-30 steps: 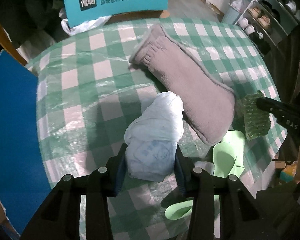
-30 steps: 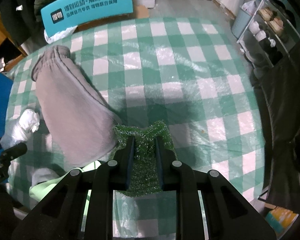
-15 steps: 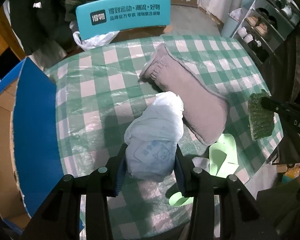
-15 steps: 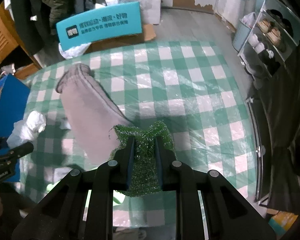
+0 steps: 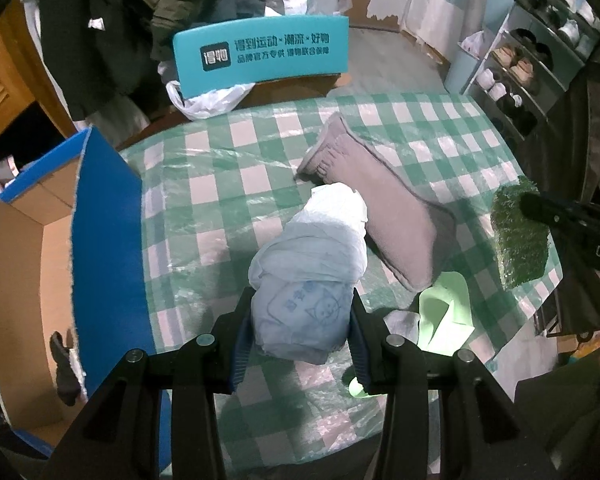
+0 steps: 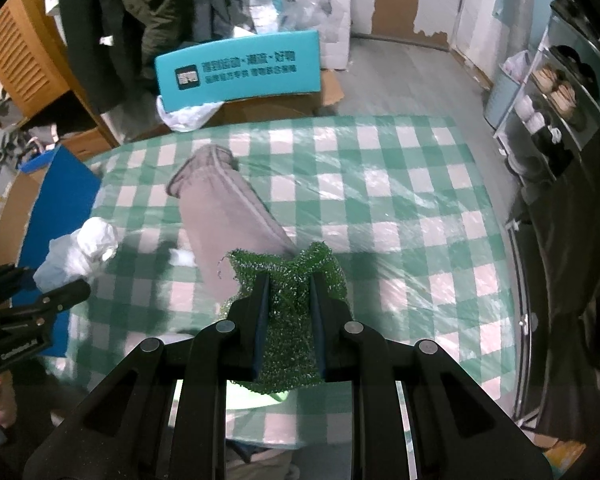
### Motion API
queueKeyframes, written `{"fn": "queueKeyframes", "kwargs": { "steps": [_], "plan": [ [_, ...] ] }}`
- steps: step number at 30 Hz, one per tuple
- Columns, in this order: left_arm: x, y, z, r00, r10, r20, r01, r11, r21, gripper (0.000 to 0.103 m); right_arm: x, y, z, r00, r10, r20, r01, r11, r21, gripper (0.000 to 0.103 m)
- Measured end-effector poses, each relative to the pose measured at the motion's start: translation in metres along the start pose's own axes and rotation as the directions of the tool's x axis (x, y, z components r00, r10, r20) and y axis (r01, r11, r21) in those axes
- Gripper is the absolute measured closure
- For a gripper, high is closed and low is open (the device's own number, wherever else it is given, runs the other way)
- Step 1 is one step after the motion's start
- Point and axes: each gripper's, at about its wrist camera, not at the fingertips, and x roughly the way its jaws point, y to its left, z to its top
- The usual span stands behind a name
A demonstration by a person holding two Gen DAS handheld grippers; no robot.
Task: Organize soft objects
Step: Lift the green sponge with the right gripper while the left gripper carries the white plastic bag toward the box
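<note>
The left tool (image 5: 300,316) grips a crumpled white-blue soft bundle (image 5: 312,264), perhaps a diaper. The right tool (image 6: 286,304) pinches a green sparkly mesh scrubber (image 6: 288,312). Both hang above the green-checked tabletop (image 6: 380,200).

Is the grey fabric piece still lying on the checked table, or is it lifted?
Lying on it. The long grey fabric piece rests flat on the green-and-white checked table; neither claw holds it.

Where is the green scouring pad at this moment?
The green scouring pad is clamped in the right gripper, above the checked table, just right of the grey sock.
</note>
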Motion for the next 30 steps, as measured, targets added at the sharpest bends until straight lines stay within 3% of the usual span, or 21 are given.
{"fn": "queueKeyframes", "kwargs": {
  "steps": [30],
  "plan": [
    [-0.046, 0.046, -0.012, 0.994, 0.067, 0.092, -0.060, 0.996, -0.071, 0.060, -0.020, 0.094, 0.022, 0.995, 0.093, 0.043, -0.085, 0.982, -0.168, 0.086]
  ]
}}
